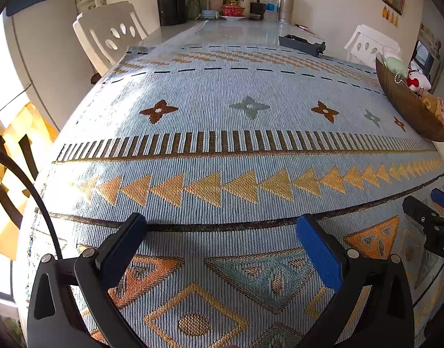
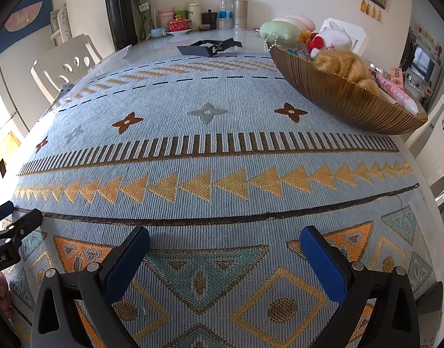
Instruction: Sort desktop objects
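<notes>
Ribbed golden-brown oval bowl (image 2: 349,101), standing at the far right of the desk on the pale-blue woven cloth with gold triangles (image 2: 222,150), and heaped with the sorted items: a green and pink pastel plush cushion (image 2: 280,30), a white plush rabbit with a red bow (image 2: 335,39), a coil of blond hair-like fibre (image 2: 346,63) and a pink printed pouch (image 2: 396,94) lying along the near rim. The cloth between bowl and grippers carries no loose object, so sorting appears complete or nearly so. A dark grey flat tray (image 2: 204,47) lies beyond the cloth on the glossy desk top, well apart from the bowl. The left gripper (image 1: 222,232) and the right gripper (image 2: 225,243) both hover low over the near edge of the cloth, side by side, jaws spread wide and holding nothing. Any further step is best done by lifting clear of the cloth before travelling, and approaching the bowl from above so the tall rim and the overhanging plush are not knocked.
</notes>
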